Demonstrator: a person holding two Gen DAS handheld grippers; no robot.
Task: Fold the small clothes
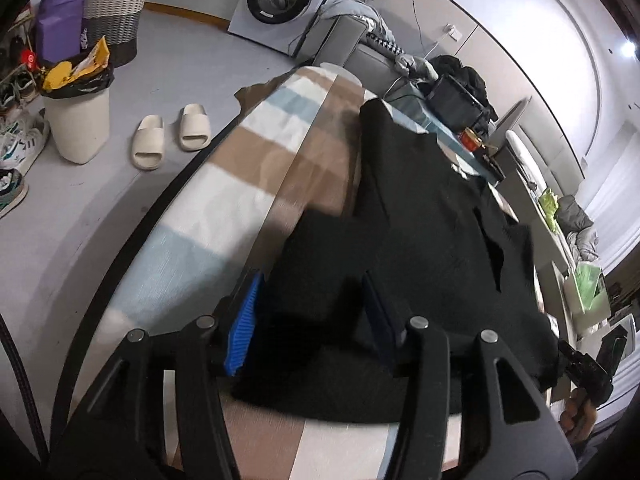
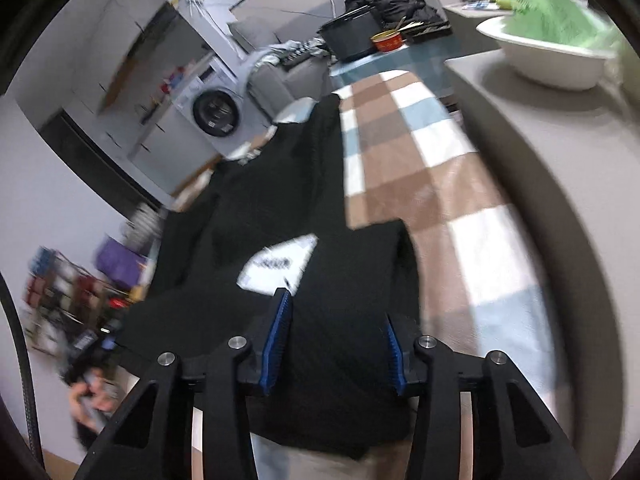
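Note:
A black knit garment (image 1: 420, 216) lies lengthwise on a checked brown, white and blue cloth (image 1: 240, 184) over a long table. My left gripper (image 1: 312, 316) is open, its blue-padded jaws on either side of the garment's near left sleeve end. In the right wrist view the same garment (image 2: 288, 184) shows a white label (image 2: 280, 264) near its neck. My right gripper (image 2: 336, 340) is open, jaws wide apart astride the near right sleeve end. The other gripper and the hand holding it (image 1: 580, 368) show at the right edge of the left wrist view.
On the floor to the left are beige slippers (image 1: 168, 136), a white bin (image 1: 78, 120), a wicker basket (image 1: 114, 16), shoes and a washing machine (image 1: 280, 0). At the table's far end sit a black box (image 2: 352, 36), a red bowl (image 2: 388, 42) and dark clothes. A white basin (image 2: 548, 60) stands on the right counter.

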